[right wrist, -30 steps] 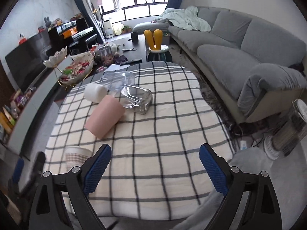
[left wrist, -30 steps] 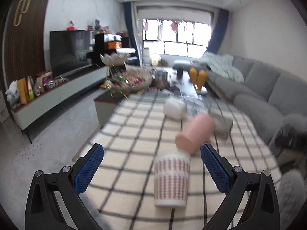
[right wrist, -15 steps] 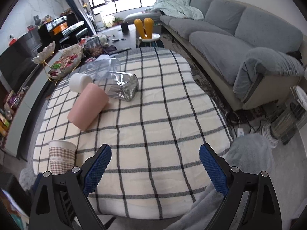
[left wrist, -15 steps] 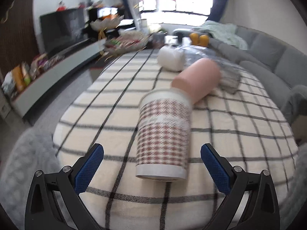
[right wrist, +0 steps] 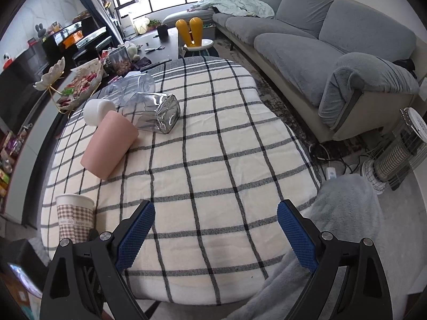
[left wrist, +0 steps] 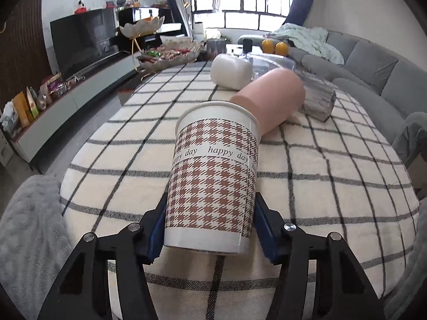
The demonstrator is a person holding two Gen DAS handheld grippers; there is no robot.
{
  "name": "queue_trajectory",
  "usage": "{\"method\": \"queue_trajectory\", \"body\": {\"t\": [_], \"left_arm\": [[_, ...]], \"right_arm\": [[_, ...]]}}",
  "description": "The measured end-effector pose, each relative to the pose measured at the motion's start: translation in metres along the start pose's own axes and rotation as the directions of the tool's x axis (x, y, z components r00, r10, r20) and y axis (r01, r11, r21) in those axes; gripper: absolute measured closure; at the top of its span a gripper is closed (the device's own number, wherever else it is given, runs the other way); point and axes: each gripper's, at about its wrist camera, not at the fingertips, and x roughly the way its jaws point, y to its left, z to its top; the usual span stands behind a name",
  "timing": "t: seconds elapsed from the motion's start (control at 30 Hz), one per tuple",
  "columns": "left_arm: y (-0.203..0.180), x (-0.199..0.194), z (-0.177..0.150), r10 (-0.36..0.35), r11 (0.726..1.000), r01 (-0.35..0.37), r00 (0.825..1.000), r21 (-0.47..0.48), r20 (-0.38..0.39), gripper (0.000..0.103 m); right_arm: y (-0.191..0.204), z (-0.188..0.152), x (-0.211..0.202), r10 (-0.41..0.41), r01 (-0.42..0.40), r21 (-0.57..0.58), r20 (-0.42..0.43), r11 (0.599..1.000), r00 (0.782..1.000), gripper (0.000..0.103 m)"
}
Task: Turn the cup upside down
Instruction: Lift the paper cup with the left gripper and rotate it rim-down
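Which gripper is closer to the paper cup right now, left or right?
Left. The left gripper has its pads against both sides of the paper cup near its base. The right gripper is open over the tablecloth, with the cup off to its left.

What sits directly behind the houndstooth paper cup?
Behind the brown houndstooth paper cup held by the left tongs lies a pink cylindrical cup on its side; the paper cup hides its near end.

Checked tablecloth [right wrist: 213,160]: pink cup [right wrist: 108,144] on its side toward the left edge; white cup [right wrist: 97,108] on its side behind it; 2 clear glass items, tumbler [right wrist: 153,112] and jar [right wrist: 133,86], lying near the far-left corner. Grey sofa [right wrist: 307,34] right. Snack tray [left wrist: 170,54] beyond the far edge.
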Motion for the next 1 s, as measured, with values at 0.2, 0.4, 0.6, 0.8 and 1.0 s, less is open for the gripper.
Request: {"method": "queue_trajectory", "body": {"t": [0.2,0.4,0.6,0.8,1.0], "left_arm": [[0.005,-0.005,0.012,0.002,1.0,-0.002,1.0,0.008,-0.019,0.046],[0.018,-0.007,0.047,-0.021,0.999,0.027,0.981,0.024,-0.191,0.047],[0.019,0.0,0.093,0.019,0.989,0.05,0.888,0.139,-0.459,0.046],[0.008,0.023,0.103,0.079,0.966,0.126,0.682,0.224,-0.727,0.046],[-0.009,0.049,0.108,0.136,0.946,0.194,0.491,0.26,-0.861,0.046]], "right_arm": [[-0.002,0.001,-0.006,0.01,-0.01,0.012,0.012,1.0,1.0,0.01],[0.005,0.012,-0.021,0.064,-0.065,0.031,0.003,0.997,0.998,0.01],[0.021,0.036,-0.037,0.11,-0.111,0.047,0.02,0.993,0.994,0.01],[0.039,0.061,-0.068,0.099,-0.099,-0.004,0.141,0.995,0.985,0.01],[0.042,0.08,-0.069,0.128,-0.131,0.009,0.164,0.991,0.978,0.01]]}}
